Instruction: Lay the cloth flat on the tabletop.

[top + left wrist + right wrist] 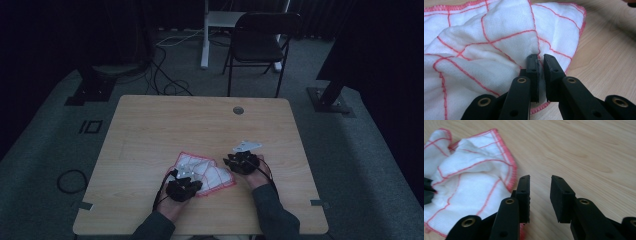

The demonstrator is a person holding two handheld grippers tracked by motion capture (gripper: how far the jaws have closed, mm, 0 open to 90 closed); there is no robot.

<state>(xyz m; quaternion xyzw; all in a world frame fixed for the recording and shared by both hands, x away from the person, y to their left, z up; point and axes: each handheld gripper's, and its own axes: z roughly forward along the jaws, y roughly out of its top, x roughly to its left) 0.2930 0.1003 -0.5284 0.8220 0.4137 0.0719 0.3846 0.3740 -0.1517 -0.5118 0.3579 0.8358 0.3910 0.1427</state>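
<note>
A white cleaning cloth (pixel 205 172) with red stitched grid lines and a red hem is seen lying crumpled on the wooden worktop (pixel 150 130), near the person's edge of it. In the high view it lies between the two hand-held grippers, reaching under the left one and stopping just short of the right one.

The left hand-held gripper (pixel 540 63) is seen with its jaws drawn almost together, and a raised fold of the cloth (pixel 489 45) is pinched in the narrow slot between them. Bunched fabric is spread ahead of this gripper and to its left in its own view, while bare wood is seen to its right. In the high view this gripper (pixel 184 187) is placed on the near corner of the cloth.

The right hand-held gripper (pixel 540 187) is seen with its jaws standing apart, with nothing but bare worktop (pixel 584 150) between them. The red hem of the cloth (pixel 474 182) is found just beside its left jaw, and part of the fabric is hidden behind that jaw, so contact cannot be told. In the high view this gripper (pixel 242 162) is set at the cloth's right edge, with its grey three-cornered plate (pixel 247 146) just beyond it.

A black folding chair (pixel 260 42) is seen on the floor, well beyond both grippers.
</note>
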